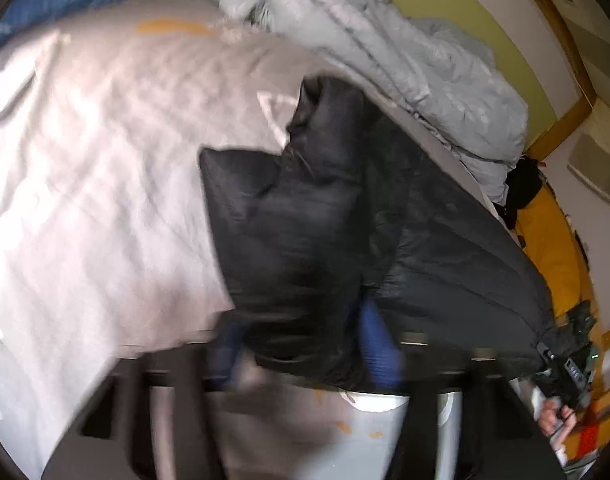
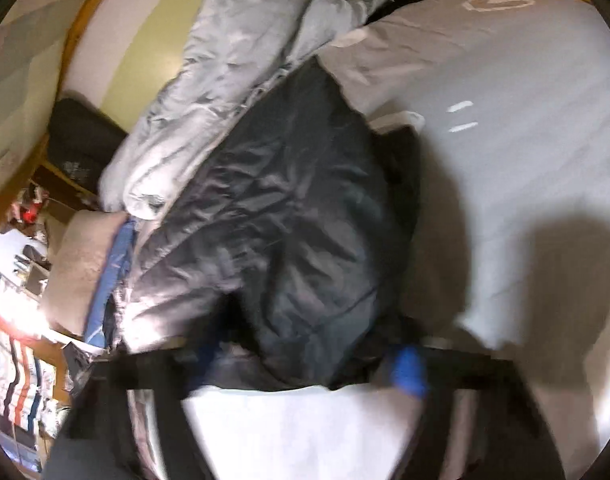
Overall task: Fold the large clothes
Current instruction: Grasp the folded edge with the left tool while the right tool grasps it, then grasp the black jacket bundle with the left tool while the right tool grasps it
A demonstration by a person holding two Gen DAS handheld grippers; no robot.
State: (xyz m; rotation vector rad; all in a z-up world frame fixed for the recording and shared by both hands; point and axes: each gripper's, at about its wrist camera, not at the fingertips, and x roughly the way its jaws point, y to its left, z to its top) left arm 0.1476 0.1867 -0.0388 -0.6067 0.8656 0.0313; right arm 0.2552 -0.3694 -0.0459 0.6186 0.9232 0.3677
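clearly we are working mid-fold on the black puffy jacket [image 1: 325, 240], which is lying bunched on the bed [image 1: 85, 160] with its near hem draped between both pairs of blue fingers. the left gripper [image 1: 305, 348] is tilting down, its fingers [image 1: 375, 344] clenched on the jacket's edge as far as the blur lets us judge; the right gripper [image 2: 313, 364] is angling down likewise, fingers [image 2: 407, 368] grasping the opposite hem. next, we judge, we are needing to carry this edge over the body and lay it flat. farther off, a pale grey duvet [image 1: 385, 48] is lying heaped beside the jacket.
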